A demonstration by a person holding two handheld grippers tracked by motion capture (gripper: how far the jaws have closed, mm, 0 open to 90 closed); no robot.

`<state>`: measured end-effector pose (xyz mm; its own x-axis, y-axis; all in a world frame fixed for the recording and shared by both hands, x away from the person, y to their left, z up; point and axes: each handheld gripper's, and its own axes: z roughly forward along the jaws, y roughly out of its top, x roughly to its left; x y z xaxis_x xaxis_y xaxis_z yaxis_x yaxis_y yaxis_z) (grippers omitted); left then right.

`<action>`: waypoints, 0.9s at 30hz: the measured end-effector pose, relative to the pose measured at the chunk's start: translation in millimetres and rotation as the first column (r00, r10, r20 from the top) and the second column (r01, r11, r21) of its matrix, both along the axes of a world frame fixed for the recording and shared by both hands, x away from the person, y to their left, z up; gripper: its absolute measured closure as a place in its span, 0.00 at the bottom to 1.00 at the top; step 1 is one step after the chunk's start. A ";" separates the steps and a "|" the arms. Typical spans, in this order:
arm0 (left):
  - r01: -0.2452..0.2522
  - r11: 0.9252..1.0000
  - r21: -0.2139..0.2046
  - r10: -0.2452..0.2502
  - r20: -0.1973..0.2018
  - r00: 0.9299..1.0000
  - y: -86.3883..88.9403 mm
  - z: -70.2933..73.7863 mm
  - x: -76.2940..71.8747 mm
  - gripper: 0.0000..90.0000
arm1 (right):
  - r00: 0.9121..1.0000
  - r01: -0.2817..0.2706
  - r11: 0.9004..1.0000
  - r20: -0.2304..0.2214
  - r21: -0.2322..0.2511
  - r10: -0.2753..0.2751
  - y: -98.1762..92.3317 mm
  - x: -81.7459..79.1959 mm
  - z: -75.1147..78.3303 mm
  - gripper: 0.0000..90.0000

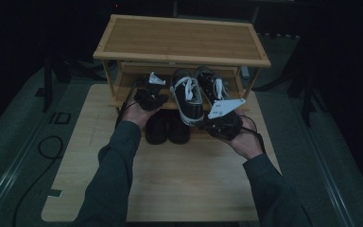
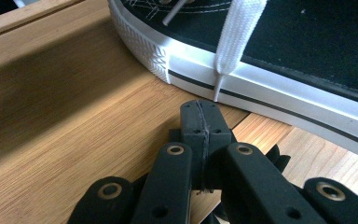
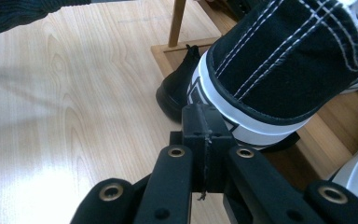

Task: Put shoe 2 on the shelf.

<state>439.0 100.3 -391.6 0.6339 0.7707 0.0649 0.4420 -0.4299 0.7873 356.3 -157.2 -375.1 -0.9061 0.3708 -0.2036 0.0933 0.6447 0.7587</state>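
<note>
Two black canvas sneakers with white soles and laces stand on the middle shelf of a bamboo shoe rack [image 1: 182, 59]. The left sneaker [image 1: 187, 98] sticks out over the shelf's front edge. My left gripper [image 1: 160, 94] is shut and holds nothing. Its tips [image 2: 200, 116] lie low over the shelf board, just short of the sneaker's white sole [image 2: 270, 95] and a hanging lace end [image 2: 235, 35]. My right gripper [image 1: 207, 124] is also shut and holds nothing. Its tips [image 3: 200, 122] sit right at the white heel rim of that sneaker [image 3: 284, 60].
A pair of black shoes [image 1: 168, 127] stands under the sneakers at the rack's foot, one of them [image 3: 177, 91] just beyond my right jaws. The second sneaker [image 1: 212, 85] sits to the right. The rack rests on a light wooden tabletop [image 1: 170, 179], with dark floor around.
</note>
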 end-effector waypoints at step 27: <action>0.001 1.000 0.002 -0.001 0.002 1.000 -0.2 -0.1 -0.6 1.00 | 0.994 0.057 0.998 0.097 0.019 -0.059 10.5 4.4 -1.5 1.00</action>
